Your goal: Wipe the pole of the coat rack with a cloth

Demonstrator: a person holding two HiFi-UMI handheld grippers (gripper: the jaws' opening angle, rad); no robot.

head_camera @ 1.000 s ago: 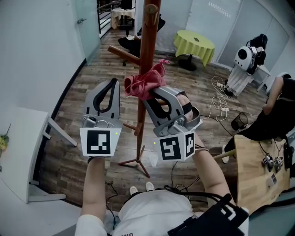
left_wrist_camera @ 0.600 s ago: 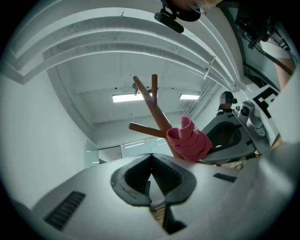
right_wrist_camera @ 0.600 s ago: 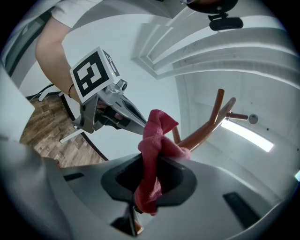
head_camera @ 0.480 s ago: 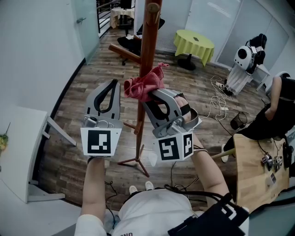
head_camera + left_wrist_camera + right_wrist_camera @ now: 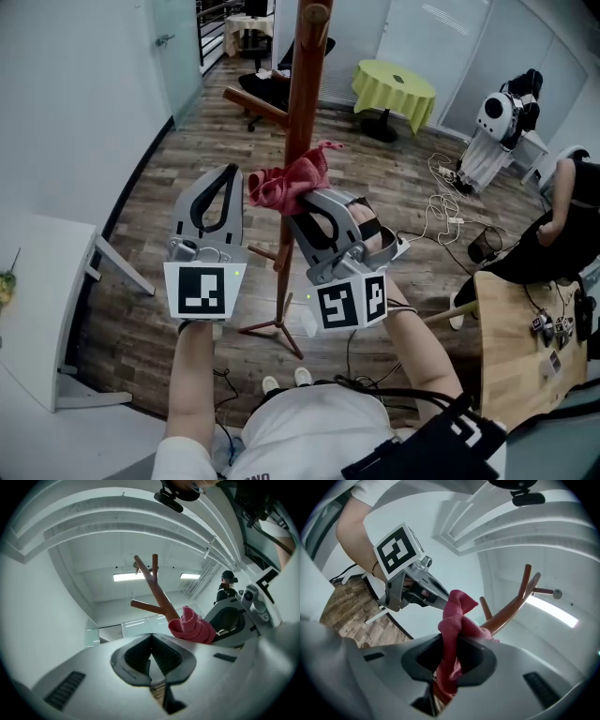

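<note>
My right tool (image 5: 298, 194) was clamped on the one crumpled pink-red cloth (image 5: 289, 180). The cloth lay against the reddish-brown wooden pole (image 5: 302, 103) of the single coat rack, below an angled peg (image 5: 255, 106). My left tool (image 5: 228, 171), jaws closed together on nothing, hung just left of the pole. Each of the two tools carried a cube (image 5: 201, 290) of black-and-white square markers.

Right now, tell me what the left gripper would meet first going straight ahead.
Likely the coat rack's side peg, dead ahead of the shut left gripper. Depth is unclear, so it may slip past. The pole and cloth lie to its right.
</note>
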